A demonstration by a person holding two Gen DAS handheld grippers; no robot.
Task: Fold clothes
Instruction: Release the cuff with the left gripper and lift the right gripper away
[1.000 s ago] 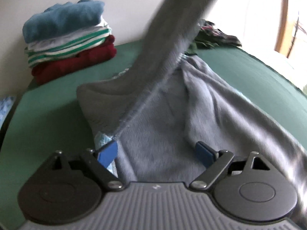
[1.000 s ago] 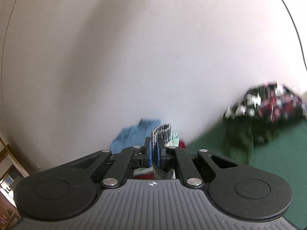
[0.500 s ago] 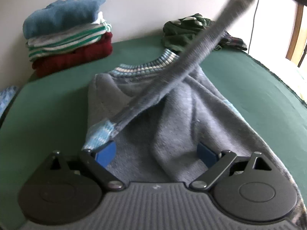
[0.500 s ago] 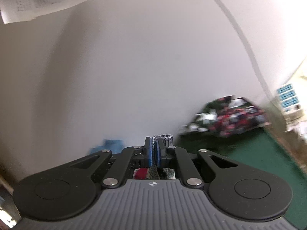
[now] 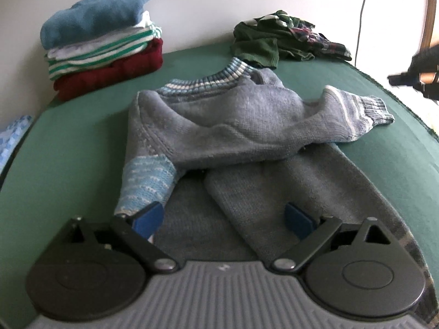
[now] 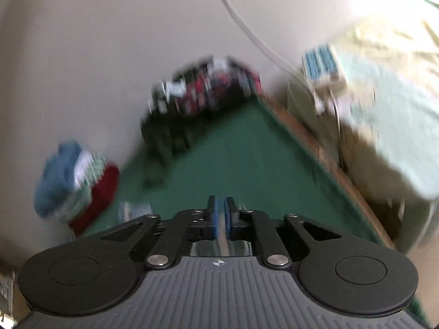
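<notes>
A grey-blue knit sweater (image 5: 219, 126) lies flat on the green table (image 5: 68, 142). One sleeve is folded across its chest, and the sleeve's striped cuff (image 5: 370, 109) points right. My left gripper (image 5: 222, 218) hovers open over the sweater's lower part, with its blue pads (image 5: 148, 216) spread wide and holding nothing. In the blurred right wrist view, my right gripper (image 6: 221, 213) is above the table (image 6: 241, 164). Its pads are nearly together with nothing between them. It also shows as a dark shape (image 5: 419, 68) at the right edge of the left wrist view.
A stack of folded clothes (image 5: 104, 44) stands at the back left by the wall. A heap of unfolded green and plaid clothes (image 5: 285, 38) lies at the back. A cable (image 5: 362, 13) hangs down the wall. A pale bed (image 6: 397, 109) is beyond the table's wooden edge (image 6: 329, 164).
The right gripper carried the sleeve up and across, then let it go. The sleeve now lies over the sweater's chest. The right gripper has swung away to the right.
</notes>
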